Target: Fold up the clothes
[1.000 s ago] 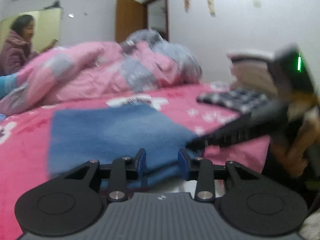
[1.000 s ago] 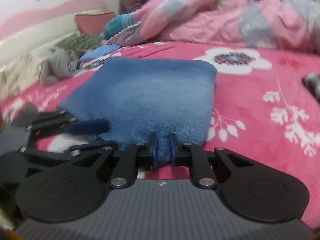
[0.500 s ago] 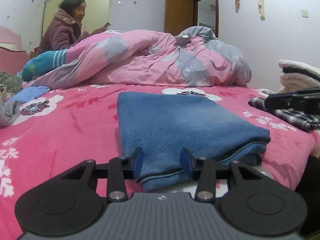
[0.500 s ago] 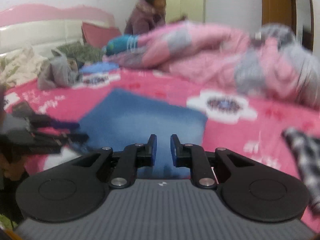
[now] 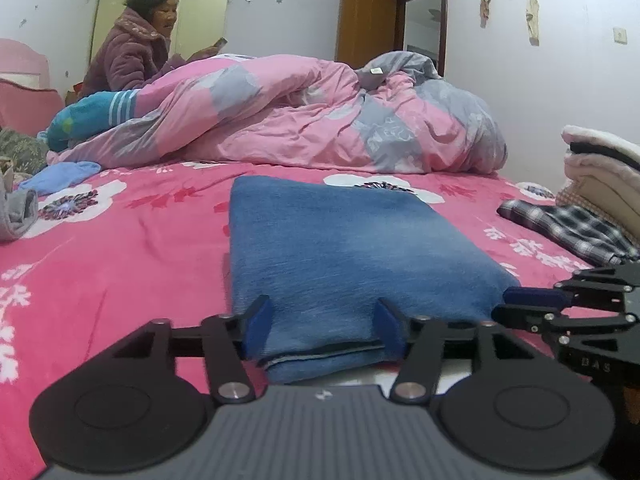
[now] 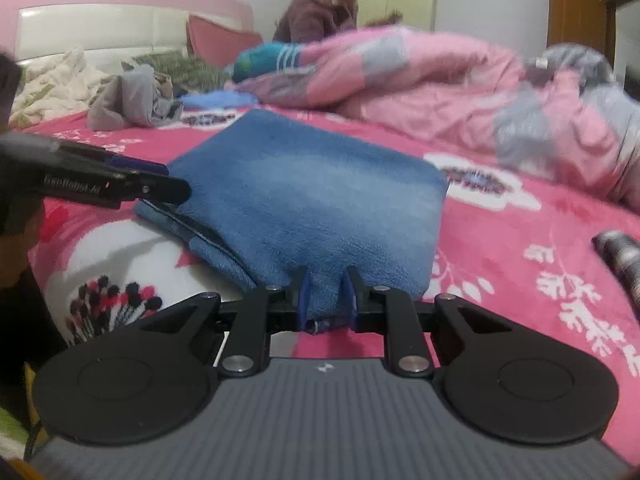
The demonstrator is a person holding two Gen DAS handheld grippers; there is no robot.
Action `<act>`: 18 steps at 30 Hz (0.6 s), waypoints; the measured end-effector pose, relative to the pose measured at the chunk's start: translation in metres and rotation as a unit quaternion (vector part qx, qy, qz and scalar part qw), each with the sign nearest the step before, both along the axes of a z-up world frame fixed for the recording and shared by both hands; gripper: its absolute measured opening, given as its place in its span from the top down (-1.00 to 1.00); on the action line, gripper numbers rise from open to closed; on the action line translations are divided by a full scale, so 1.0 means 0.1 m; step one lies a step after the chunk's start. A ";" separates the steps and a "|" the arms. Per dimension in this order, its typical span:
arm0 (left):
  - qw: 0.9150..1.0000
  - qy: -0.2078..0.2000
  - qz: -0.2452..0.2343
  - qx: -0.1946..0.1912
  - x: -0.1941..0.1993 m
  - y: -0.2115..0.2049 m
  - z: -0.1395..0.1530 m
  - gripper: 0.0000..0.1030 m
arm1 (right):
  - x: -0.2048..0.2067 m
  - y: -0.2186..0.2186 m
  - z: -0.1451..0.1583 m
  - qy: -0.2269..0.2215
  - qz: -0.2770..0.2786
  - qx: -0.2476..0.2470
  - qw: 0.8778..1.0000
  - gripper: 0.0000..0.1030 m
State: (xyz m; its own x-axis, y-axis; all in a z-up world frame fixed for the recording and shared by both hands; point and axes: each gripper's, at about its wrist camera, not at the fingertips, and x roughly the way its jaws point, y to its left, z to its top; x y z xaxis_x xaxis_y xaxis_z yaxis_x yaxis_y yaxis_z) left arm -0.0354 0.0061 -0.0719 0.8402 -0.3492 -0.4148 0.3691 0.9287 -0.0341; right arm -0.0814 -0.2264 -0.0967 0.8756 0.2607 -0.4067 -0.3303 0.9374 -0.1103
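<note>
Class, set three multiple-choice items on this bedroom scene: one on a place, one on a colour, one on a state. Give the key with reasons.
1. Where does the plaid garment lie?
A. On top of the blue cloth
B. On the bedspread, apart from the blue cloth
C. Under the pink quilt

2. What colour is the bedspread?
A. Green stripes
B. Plain white
C. Deep pink with white flowers

3. What state is the blue cloth in?
A. Folded flat
B. Crumpled in a heap
C. Hanging from a hook

Key:
1 B: the plaid garment lies on bare bedspread, with a gap to the blue cloth.
2 C: white blossoms show on deep pink.
3 A: stacked layers show at its near edge.
</note>
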 end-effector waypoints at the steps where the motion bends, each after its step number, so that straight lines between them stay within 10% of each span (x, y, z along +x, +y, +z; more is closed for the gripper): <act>1: 1.000 -0.002 0.002 0.003 -0.01 -0.02 0.02 -0.23 | -0.06 -0.01 0.03 -0.009 -0.007 0.003 1.000 0.58; 6: 0.999 -0.044 0.028 -0.013 -0.24 -0.06 0.22 -0.38 | -0.41 -0.24 0.26 -0.037 -0.065 0.070 0.995 0.34; 12: 0.992 -0.091 -0.087 0.018 -0.23 -0.69 0.52 -0.46 | -0.70 -0.75 0.42 -0.046 -0.149 0.143 0.977 0.34; 18: 0.987 -0.046 -0.107 0.109 -0.09 -1.26 0.01 -0.26 | -0.92 -1.10 0.45 -0.047 -0.187 0.244 0.950 0.45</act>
